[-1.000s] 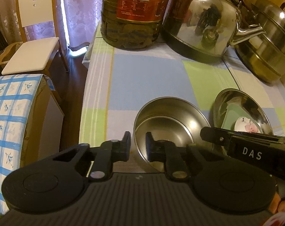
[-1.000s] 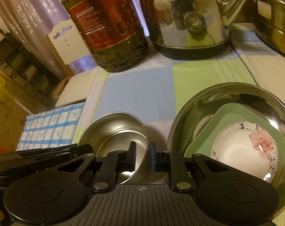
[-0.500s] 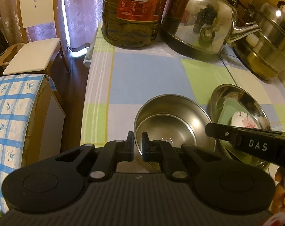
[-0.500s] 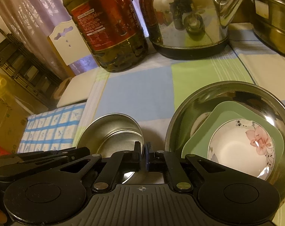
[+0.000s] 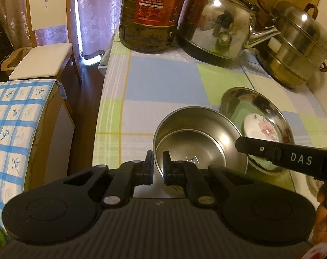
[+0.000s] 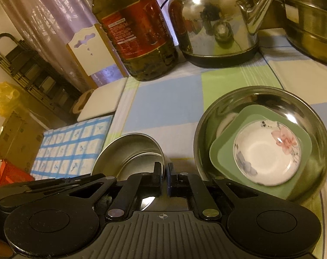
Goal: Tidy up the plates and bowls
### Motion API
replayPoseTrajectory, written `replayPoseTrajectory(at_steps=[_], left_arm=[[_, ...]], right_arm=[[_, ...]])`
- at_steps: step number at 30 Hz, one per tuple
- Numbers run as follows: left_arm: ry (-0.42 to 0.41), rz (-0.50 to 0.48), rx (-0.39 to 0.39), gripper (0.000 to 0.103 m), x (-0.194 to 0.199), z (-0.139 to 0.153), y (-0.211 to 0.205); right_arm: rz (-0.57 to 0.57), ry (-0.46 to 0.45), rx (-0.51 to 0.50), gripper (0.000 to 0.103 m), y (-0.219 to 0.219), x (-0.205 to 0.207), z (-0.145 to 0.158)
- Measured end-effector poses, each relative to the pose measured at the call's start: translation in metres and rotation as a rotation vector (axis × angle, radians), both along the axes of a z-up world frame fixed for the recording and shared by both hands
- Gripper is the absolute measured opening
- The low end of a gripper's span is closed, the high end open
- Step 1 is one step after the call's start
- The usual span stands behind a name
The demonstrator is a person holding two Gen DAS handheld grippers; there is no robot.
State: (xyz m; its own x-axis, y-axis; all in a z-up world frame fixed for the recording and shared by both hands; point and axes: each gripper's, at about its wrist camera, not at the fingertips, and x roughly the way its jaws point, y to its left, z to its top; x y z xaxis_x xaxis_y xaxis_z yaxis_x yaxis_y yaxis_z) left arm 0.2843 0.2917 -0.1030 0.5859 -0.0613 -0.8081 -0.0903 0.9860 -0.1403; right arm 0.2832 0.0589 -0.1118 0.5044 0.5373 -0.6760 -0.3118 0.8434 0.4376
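Note:
A small steel bowl sits near the table's front edge; it also shows in the right wrist view. My left gripper is shut on its near-left rim. My right gripper is shut on its right rim. To the right stands a large steel bowl holding a green square plate and a white flowered dish. The large bowl also shows in the left wrist view.
At the back stand an oil bottle, a steel kettle and a stacked steamer pot. The table's left edge drops to a blue checked box and a white chair.
Both grippers closed onto the small bowl's rim. The small bowl and both views rose a little from the table.

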Motion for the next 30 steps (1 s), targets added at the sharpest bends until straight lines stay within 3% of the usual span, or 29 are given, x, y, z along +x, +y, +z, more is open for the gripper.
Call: replayPoseTrajectory(at_steps=[17, 30], left_arm=[[-0.016, -0.056, -0.004, 0.007, -0.082, 0.026, -0.075], [-0.025, -0.171, -0.023, 0.007, -0.119, 0.036, -0.161]], right_arm=[[-0.011, 0.018, 0.034, 0.005, -0.078, -0.083, 0.021], [-0.093, 0.057, 0.036, 0.005, -0.168, -0.140, 0.025]])
